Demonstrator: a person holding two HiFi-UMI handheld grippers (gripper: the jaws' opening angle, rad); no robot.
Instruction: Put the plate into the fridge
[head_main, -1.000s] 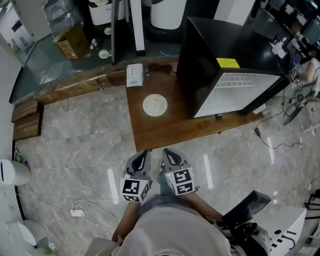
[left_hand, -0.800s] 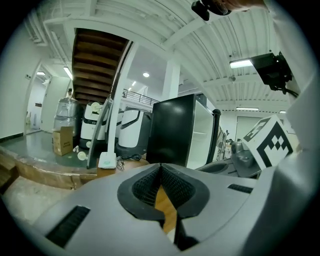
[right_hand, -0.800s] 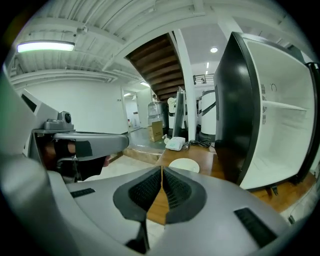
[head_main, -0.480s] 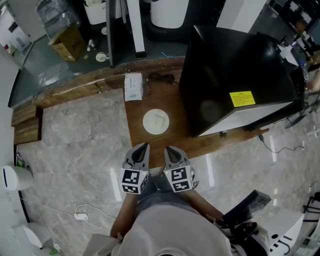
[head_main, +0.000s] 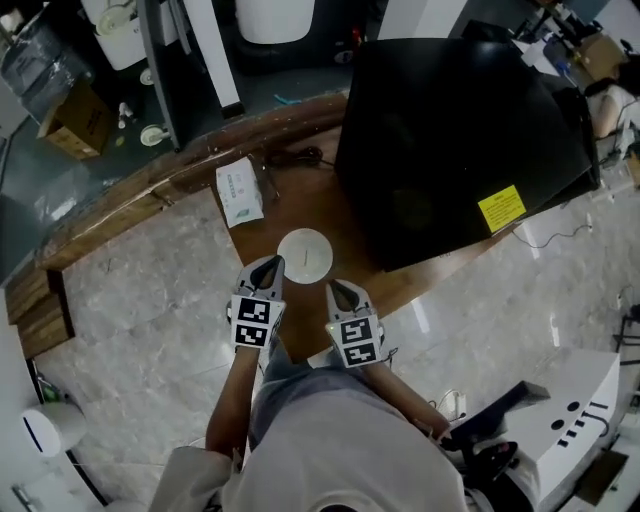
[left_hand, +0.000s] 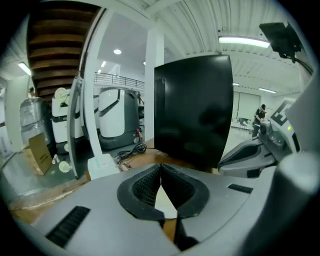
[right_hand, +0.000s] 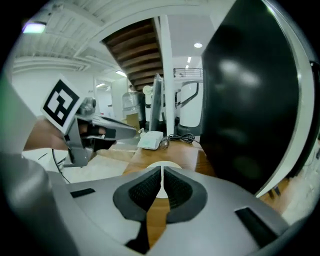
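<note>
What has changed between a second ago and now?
Both grippers moved forward from over the floor to the table's near edge: the left gripper now just left of the plate, the right gripper just short of it. Nothing was taken hold of. The plate stays put beside the fridge, and both pairs of fingers stay shut and empty.

The yellow sticker (head_main: 501, 208) on the fridge (head_main: 450, 120) is unreadable.

grey plastic left gripper (head_main: 268, 262) and right gripper (head_main: 335, 288), each with black ribbed pads (left_hand: 145, 186) and cubes (head_main: 252, 322) bearing black-and-white square markers; the person wears a pale grey short-sleeved shirt (head_main: 340, 440).
</note>
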